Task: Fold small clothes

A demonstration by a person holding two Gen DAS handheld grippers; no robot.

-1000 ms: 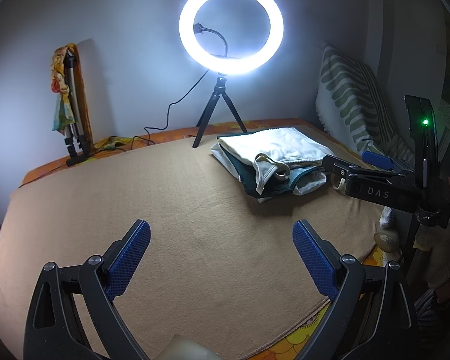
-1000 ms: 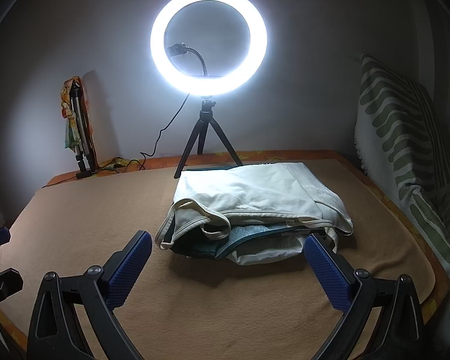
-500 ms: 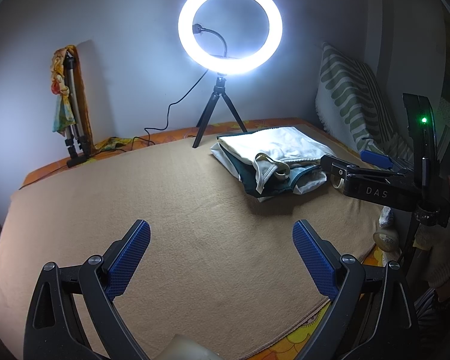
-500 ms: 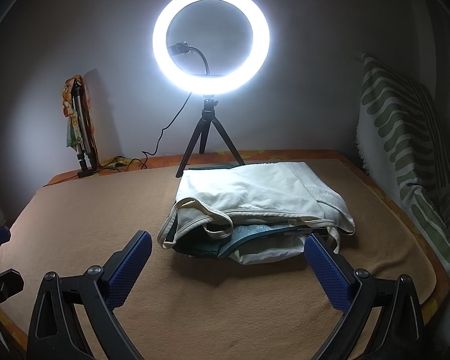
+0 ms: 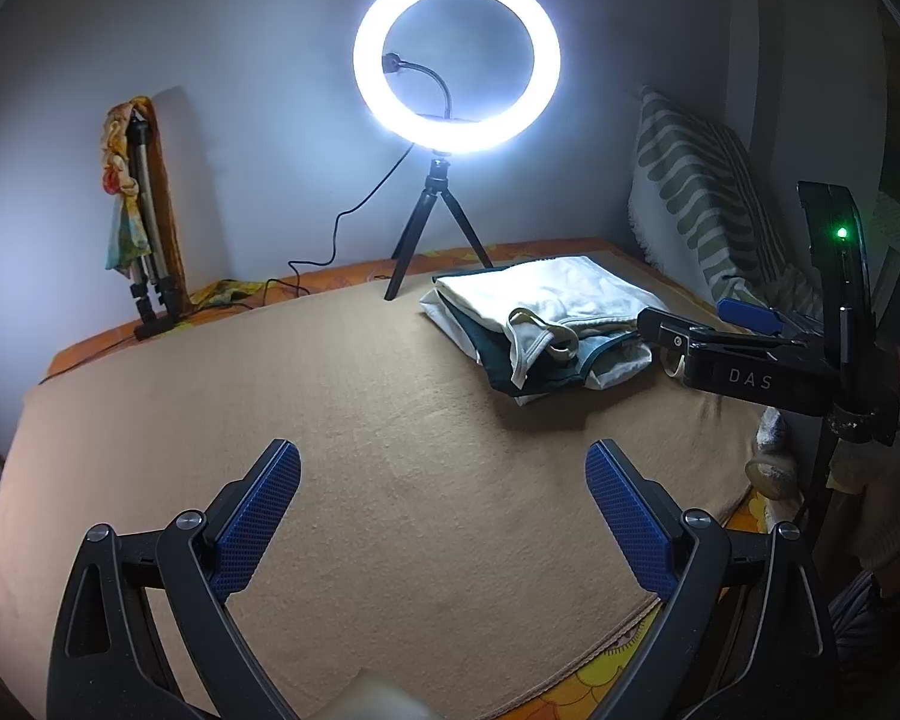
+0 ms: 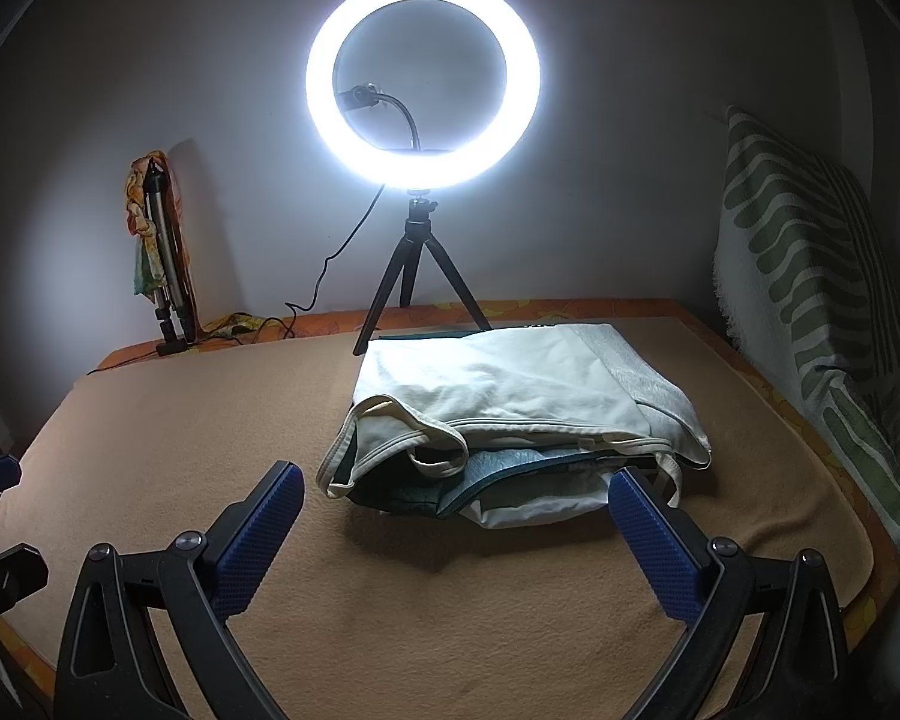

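A stack of folded small clothes (image 6: 510, 414), cream on top with dark teal and white pieces under it, lies on the tan blanket (image 6: 390, 600); it also shows in the left wrist view (image 5: 540, 318) at the right back. My right gripper (image 6: 456, 516) is open and empty, just in front of the stack's near edge. It appears from the side in the left wrist view (image 5: 690, 330), beside the stack. My left gripper (image 5: 444, 504) is open and empty, low over bare blanket (image 5: 330, 420), well left of and nearer than the stack.
A lit ring light on a small tripod (image 6: 423, 84) stands behind the stack, its cable trailing left. A folded tripod with cloth (image 5: 141, 222) leans at the back left wall. A striped cushion (image 6: 810, 276) stands along the right side. The bed edge is near below.
My right gripper has moved slightly forward toward the stack. The left gripper has hardly moved.
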